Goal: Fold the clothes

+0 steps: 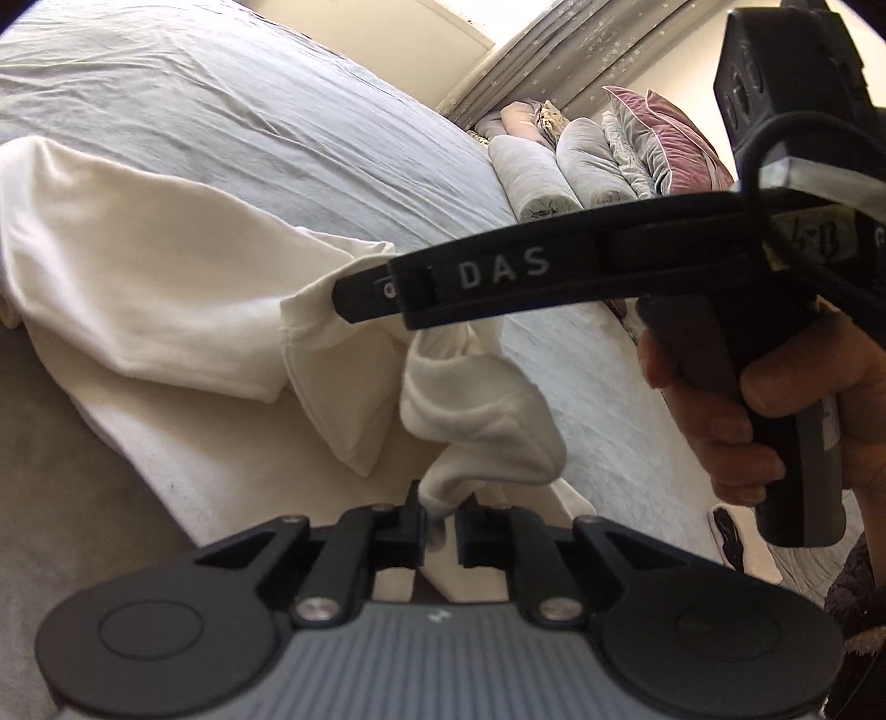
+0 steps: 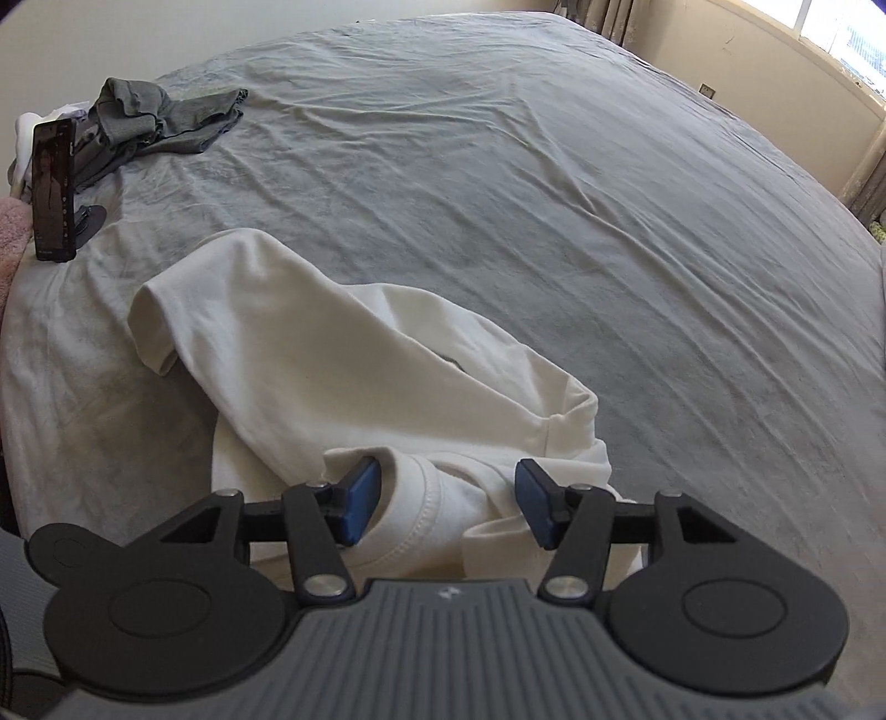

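Note:
A white T-shirt [image 2: 332,354] lies crumpled on the grey bed sheet [image 2: 554,194], near its front edge. In the left wrist view my left gripper [image 1: 441,520] is shut on a bunched fold of the white T-shirt [image 1: 166,277], and the pinched cloth rises from between the jaws. My right gripper [image 2: 448,507] stands open with its blue pads [image 2: 362,501] on either side of the shirt's ribbed collar, not pressing it. Seen from the side in the left wrist view, the right gripper [image 1: 365,293] hovers over the shirt, held by a person's hand [image 1: 775,415].
A heap of grey clothes [image 2: 160,116] lies at the bed's far left corner, with a phone on a stand [image 2: 52,188] beside it. Rolled grey bedding and a purple pillow [image 1: 609,155] sit beyond the bed by the curtains [image 1: 554,50].

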Available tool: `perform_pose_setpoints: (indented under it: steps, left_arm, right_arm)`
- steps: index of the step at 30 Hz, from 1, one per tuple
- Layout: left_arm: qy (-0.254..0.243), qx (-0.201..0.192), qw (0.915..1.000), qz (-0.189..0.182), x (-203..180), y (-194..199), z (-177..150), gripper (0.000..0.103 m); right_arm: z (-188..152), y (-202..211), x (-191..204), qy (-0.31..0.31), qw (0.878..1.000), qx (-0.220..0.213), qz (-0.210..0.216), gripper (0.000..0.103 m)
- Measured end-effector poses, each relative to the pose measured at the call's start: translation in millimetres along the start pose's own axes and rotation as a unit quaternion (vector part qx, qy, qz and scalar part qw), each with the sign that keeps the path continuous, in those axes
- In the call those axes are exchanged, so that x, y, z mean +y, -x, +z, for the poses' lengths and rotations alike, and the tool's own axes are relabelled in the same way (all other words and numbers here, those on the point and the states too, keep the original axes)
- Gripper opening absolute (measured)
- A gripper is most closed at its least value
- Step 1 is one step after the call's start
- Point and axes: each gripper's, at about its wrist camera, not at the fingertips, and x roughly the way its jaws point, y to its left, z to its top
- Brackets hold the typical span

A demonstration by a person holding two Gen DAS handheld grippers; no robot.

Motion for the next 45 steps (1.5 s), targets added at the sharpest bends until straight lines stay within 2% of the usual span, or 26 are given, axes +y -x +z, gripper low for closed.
perform_pose_setpoints:
  steps: [2,3,6,10,13,17,21,22,23,26,29,31,35,37,39,45]
  left_arm:
    - [0.0,-0.002,1.0,0.005,2.9,1.1,0.1,0.007]
    - [0.002,-0.002,1.0,0.007,4.1,1.9,0.4,0.007]
    - [0.006,-0.011,0.9998,0.014,2.1,5.2,1.3,0.005]
    - [0.016,-0.038,0.9989,0.022,1.7,13.2,4.4,0.004]
    - [0.023,-0.064,0.9974,0.025,1.2,21.3,12.4,0.004]
    - [0.011,-0.116,0.9929,0.024,-8.9,40.0,26.1,0.003]
    - [-0.02,-0.169,0.985,0.028,-27.0,70.2,35.0,0.001]
    - [-0.028,-0.181,0.9828,0.026,-32.7,76.7,37.0,0.001]
    - [-0.036,-0.188,0.9813,0.023,-38.1,81.9,40.1,0.001]
    - [-0.046,-0.201,0.9781,0.028,-47.3,100.9,39.8,0.001]
    - [-0.058,-0.19,0.9798,0.02,-48.1,117.7,25.9,0.001]
    - [-0.058,-0.18,0.982,0.008,-47.1,124.9,12.5,0.001]
    - [-0.019,-0.159,0.9871,0.003,-34.1,130.6,-17.7,0.001]
    - [0.013,-0.151,0.9884,0.011,-22.0,132.3,-32.7,0.001]
    - [0.053,-0.14,0.9885,0.022,-4.6,131.9,-46.3,0.001]
    - [0.1,-0.122,0.9867,0.039,20.9,120.9,-65.2,0.001]
  right_arm:
    - [-1.9,-2.1,-2.5,-0.012,1.0,-0.001,-0.012,0.037]
    - [-2.8,-3.1,-3.7,-0.019,1.0,-0.001,-0.017,0.024]
    - [-7.6,4.9,-12.6,-0.065,0.998,-0.021,-0.018,0.013]
    - [-18.5,31.4,-33.4,-0.155,0.986,-0.065,-0.017,0.009]
    - [-31.9,59.3,-54.1,-0.24,0.965,-0.103,-0.016,0.009]
    - [-58.3,97.8,-73.7,-0.341,0.927,-0.154,0.002,0.008]
    - [-81.3,143.4,-76.7,-0.406,0.889,-0.211,0.022,0.004]
    - [-82.6,155.9,-75.6,-0.404,0.888,-0.218,0.022,0.004]
    - [-83.7,168.3,-74.5,-0.401,0.888,-0.224,0.022,0.004]
    - [-82.9,195.4,-65.0,-0.367,0.9,-0.235,0.011,0.004]
    - [-82.5,212.9,-53.8,-0.339,0.911,-0.234,0.01,0.004]
    - [-81.3,214.4,-40.6,-0.312,0.922,-0.229,0.002,0.011]
    - [-82.9,200.1,-22.6,-0.28,0.937,-0.209,0.008,0.015]
    - [-81.7,189.3,-14.0,-0.269,0.942,-0.199,0.012,0.033]
    - [-81.3,176.5,-4.0,-0.252,0.949,-0.187,0.017,0.039]
    - [-67.2,131.4,21.9,-0.205,0.968,-0.143,0.008,0.047]
